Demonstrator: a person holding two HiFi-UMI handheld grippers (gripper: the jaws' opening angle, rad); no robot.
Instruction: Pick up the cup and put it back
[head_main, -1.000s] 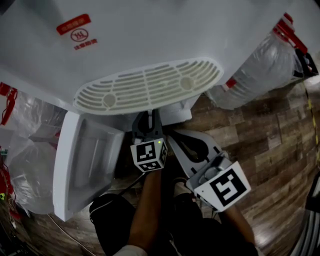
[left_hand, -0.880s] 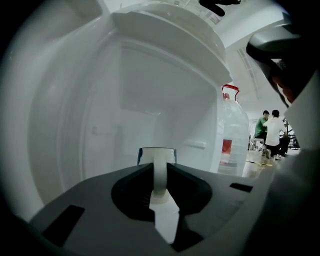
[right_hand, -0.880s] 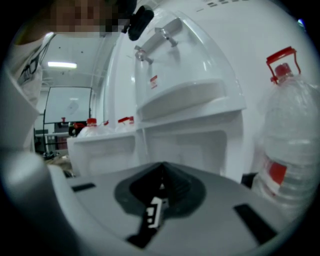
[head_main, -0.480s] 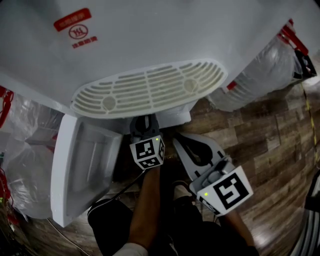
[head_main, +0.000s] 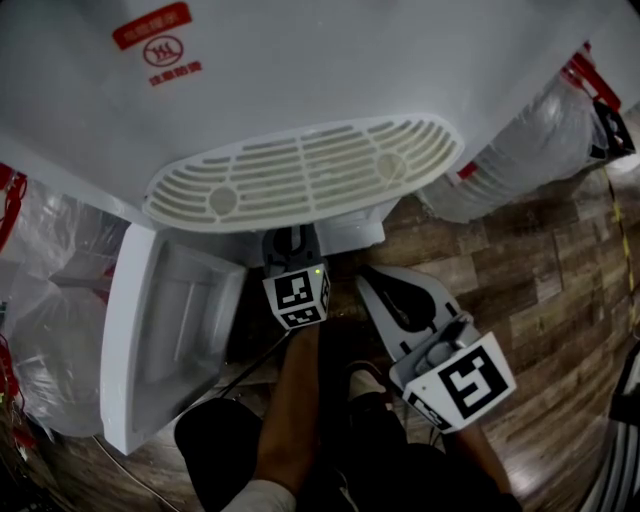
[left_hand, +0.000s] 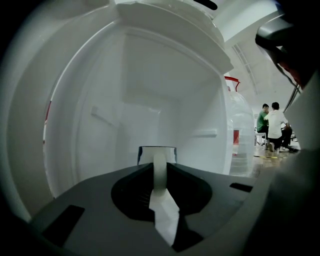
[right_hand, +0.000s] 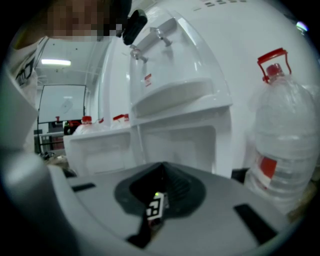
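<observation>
Glossy white plastic dispenser (head_main: 330, 90); matt wood-plank floor (head_main: 530, 270); clear plastic bottle (right_hand: 285, 150); smooth white cup (left_hand: 167, 154).

dispenser (head_main: 330, 80) white, red label | drip grille (head_main: 300, 175) cream, slotted | cup (left_hand: 159, 172) white | marker cube (head_main: 462, 380) black-and-white squares | floor (head_main: 540, 270) brown wood-grain planks | jug (right_hand: 282, 135) clear, red cap

Wood-plank floor (head_main: 540, 280) carried everything. White water dispenser (head_main: 300, 90) stood on it, directly ahead of left gripper (head_main: 291, 243) and right gripper (head_main: 372, 280). Its lower cabinet door (head_main: 165, 340) hung open over floor, to left of left gripper. Large red-capped water bottle (head_main: 530, 150) stood on floor beyond right gripper, to its right, close beside dispenser. Plastic-wrapped bottles (head_main: 50, 320) sat on floor left of open door, farthest from right gripper.
</observation>
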